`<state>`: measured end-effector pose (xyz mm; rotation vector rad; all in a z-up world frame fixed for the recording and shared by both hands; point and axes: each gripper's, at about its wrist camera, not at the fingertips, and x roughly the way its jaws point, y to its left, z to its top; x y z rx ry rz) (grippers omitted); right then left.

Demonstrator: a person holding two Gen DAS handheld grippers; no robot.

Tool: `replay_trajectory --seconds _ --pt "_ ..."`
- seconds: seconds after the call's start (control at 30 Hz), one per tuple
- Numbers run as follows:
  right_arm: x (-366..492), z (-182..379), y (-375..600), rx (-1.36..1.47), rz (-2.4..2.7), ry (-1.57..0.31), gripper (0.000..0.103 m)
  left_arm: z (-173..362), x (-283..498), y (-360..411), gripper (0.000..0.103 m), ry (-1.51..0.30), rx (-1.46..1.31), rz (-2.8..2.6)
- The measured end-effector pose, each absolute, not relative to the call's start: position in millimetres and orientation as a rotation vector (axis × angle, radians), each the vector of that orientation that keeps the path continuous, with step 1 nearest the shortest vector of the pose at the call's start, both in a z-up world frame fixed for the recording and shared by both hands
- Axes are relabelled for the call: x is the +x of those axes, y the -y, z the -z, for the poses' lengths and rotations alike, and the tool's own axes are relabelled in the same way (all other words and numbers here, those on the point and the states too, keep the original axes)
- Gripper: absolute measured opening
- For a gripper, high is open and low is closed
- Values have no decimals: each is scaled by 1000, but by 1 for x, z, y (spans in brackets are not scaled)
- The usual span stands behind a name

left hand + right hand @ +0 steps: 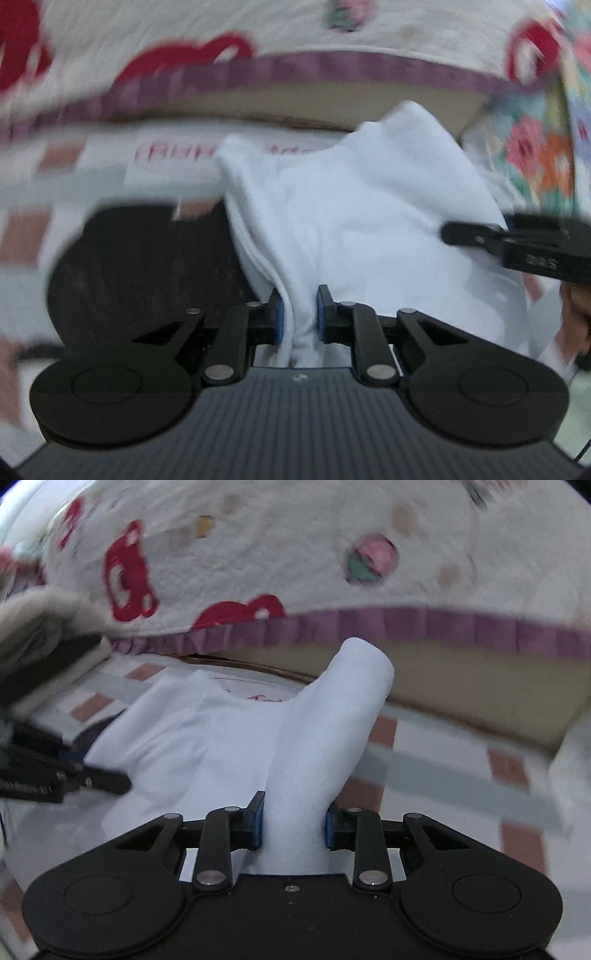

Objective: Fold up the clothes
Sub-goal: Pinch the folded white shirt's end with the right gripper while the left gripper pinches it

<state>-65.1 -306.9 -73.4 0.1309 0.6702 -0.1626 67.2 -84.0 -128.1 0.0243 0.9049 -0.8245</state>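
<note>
A white garment (369,221) lies bunched on a checked sheet, partly lifted. In the left wrist view my left gripper (299,295) is shut on a seamed fold of it, blue pads pressing the cloth from both sides. My right gripper (461,232) reaches in from the right edge onto the same garment. In the right wrist view the right gripper (295,805) is shut on a thick roll of the white garment (314,720) that stands up ahead of the pads. There the left gripper (110,781) comes in from the left at the cloth's edge.
A black piece (147,266) lies under the garment's left side on the checked sheet (443,775). Behind rises a cream quilt (277,546) with red prints and a purple frill (406,626). Flowered fabric (535,147) hangs at the right.
</note>
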Motion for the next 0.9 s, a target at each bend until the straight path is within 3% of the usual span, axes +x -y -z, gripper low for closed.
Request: replay_trajectory --seconds 0.1,0.23,0.3,0.37,0.43,0.47,0.5,0.57,0.67,0.73,0.9 --pt "-69 74 331 332 144 -655 36 131 79 72 17 -975 -111 820" --pt "-71 78 338 371 136 -709 41 131 72 77 29 -972 7 792" --pt "-76 82 344 401 142 -729 46 136 74 74 50 -1003 -23 763" --pt "-84 89 349 456 150 -740 49 142 83 69 55 -1035 -98 748" --pt "-95 98 358 549 144 -734 51 147 90 60 53 -1077 -173 813" --pt "-100 102 361 601 138 -729 54 151 94 57 45 -1112 -228 838" --pt "-102 108 366 656 130 -726 56 155 97 54 26 -1147 -285 860" --pt "-103 121 373 764 124 -725 62 161 98 49 24 -1171 -361 888" --pt "-95 128 373 798 90 -708 62 154 87 53 20 -1099 -275 890" --pt "-88 130 371 796 60 -695 35 140 78 59 18 -1036 -185 888" --pt "-93 74 343 601 31 -603 32 104 58 64 17 -930 -90 916"
